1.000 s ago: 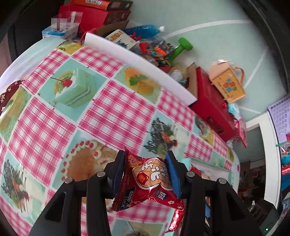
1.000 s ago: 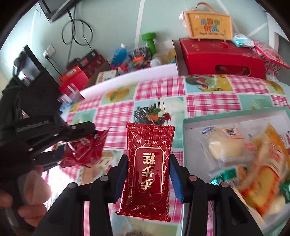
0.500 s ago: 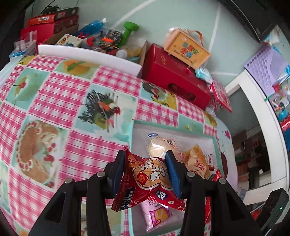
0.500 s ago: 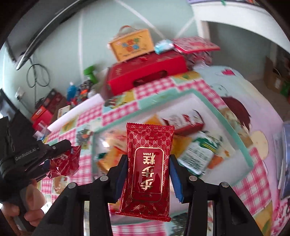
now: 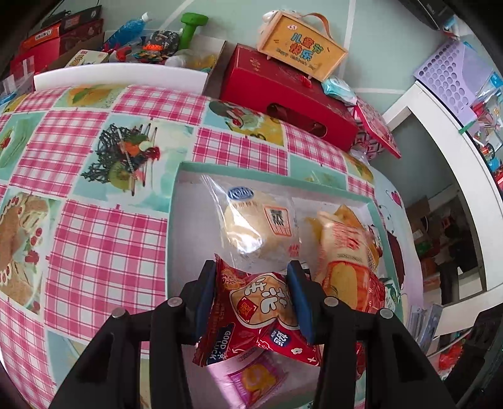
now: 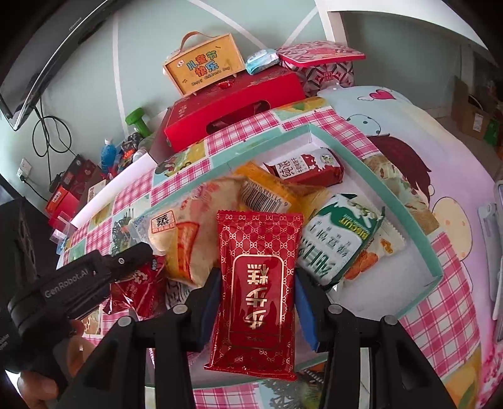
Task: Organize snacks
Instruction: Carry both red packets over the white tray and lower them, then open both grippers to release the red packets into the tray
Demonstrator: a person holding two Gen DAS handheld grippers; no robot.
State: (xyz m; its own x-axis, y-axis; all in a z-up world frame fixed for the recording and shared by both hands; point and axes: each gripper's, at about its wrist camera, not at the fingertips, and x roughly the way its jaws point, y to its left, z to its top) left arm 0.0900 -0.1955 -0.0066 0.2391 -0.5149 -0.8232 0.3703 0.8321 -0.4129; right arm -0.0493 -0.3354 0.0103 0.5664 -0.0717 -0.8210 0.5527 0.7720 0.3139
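My left gripper point(image 5: 253, 299) is shut on a crumpled red peanut snack packet point(image 5: 254, 317) and holds it over the near left part of a teal-rimmed white tray point(image 5: 172, 220). The left gripper point(image 6: 125, 267) and its packet point(image 6: 138, 289) also show in the right wrist view. My right gripper point(image 6: 256, 302) is shut on a flat red patterned packet with gold characters point(image 6: 256, 292), held upright above the tray's point(image 6: 396, 201) near edge. The tray holds several snacks: a clear-wrapped cake point(image 5: 257, 226), an orange packet point(image 5: 345, 245), a green biscuit packet point(image 6: 339, 239), a small red carton point(image 6: 305, 166).
The tray sits on a pink checked tablecloth point(image 5: 103, 251). Behind the table stand a red box point(image 5: 283, 97), a yellow carry box point(image 5: 301, 53), a white board point(image 5: 119, 77) and clutter with a green dumbbell point(image 5: 193, 26). A white shelf point(image 5: 456, 163) stands at the right.
Both grippers have swung right from the bare tablecloth to over the tray, each still holding its packet. The tray now fills both views and the two grippers are closer together.
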